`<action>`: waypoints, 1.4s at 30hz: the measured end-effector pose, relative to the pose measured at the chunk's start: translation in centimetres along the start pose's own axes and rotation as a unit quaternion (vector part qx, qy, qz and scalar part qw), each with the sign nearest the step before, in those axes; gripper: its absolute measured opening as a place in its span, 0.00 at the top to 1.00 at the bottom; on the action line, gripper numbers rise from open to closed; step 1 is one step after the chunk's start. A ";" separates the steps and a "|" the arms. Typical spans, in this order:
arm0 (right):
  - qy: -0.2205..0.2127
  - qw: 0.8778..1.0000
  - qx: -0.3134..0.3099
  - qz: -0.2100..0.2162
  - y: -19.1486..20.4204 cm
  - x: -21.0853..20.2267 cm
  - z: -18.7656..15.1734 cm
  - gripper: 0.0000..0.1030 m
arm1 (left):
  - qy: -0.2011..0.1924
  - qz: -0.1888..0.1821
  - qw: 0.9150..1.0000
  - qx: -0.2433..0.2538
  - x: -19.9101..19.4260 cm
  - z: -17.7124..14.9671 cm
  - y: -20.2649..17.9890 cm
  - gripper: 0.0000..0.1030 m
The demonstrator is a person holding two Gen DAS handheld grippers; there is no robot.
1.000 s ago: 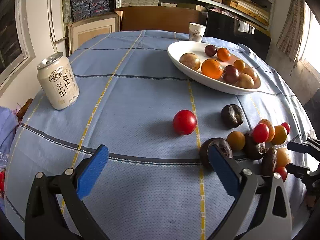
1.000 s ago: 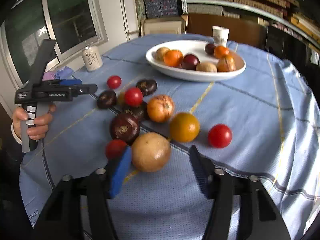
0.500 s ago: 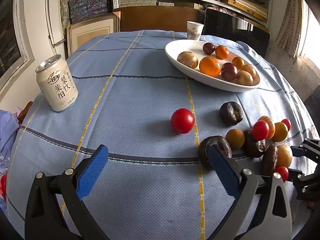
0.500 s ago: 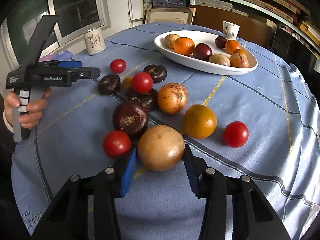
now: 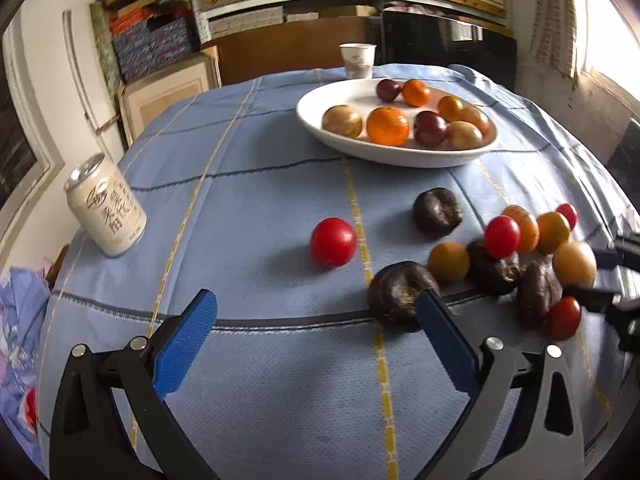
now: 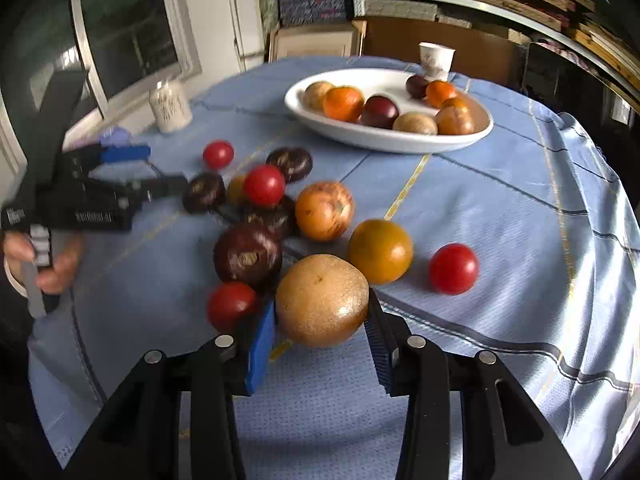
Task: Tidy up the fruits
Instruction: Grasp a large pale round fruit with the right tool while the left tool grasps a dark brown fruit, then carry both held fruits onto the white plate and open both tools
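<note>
- left gripper point(image 5: 316, 332): jaws wide apart, nothing between the pads, hovering over blue tablecloth point(image 5: 260, 184); wrinkled dark fruit point(image 5: 402, 298) just beside its right finger
- loose fruit pile mid-table, red tomato point(image 5: 333, 242) apart from it
- right gripper point(image 6: 320, 344): jaws closing, pads touching both sides of tan round fruit point(image 6: 322, 300)
- white plate point(image 6: 384, 142) behind, holding sorted fruit

fruits point(image 6: 322, 210) before plate point(image 6: 384, 142) (cup point(image 6: 436, 60) behind) — can point(image 6: 170, 106) left
</note>
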State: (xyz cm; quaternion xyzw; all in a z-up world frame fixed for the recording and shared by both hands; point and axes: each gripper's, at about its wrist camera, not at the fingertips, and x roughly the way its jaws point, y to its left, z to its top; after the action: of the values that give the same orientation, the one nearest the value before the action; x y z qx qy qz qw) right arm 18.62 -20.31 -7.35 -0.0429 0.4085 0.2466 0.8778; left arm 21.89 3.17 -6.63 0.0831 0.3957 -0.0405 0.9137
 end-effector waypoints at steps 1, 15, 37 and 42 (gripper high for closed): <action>-0.005 1.000 0.006 0.001 -0.2 -0.2 0.0 0.58 | -0.001 -0.002 1.000 0.007 0.0 0.0 -0.3 0.04; -0.003 1.000 0.030 -0.009 -0.9 -0.4 -0.2 0.58 | 0.022 -0.070 0.997 0.034 0.9 0.1 -2.4 0.28; -0.006 0.998 0.058 0.010 -2.1 -0.6 -0.3 0.58 | 0.036 -0.104 0.994 0.008 1.7 0.6 -2.2 0.58; -0.029 0.995 0.083 0.040 -2.8 -1.4 0.1 0.58 | 0.013 -0.110 0.994 -0.006 0.5 0.8 -1.5 0.58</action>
State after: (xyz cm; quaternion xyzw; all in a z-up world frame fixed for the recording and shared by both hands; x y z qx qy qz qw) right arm 19.21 -23.33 -6.62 0.0539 0.4036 0.2479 0.8791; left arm 22.64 1.59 -6.62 0.0336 0.4144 -0.1375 0.8990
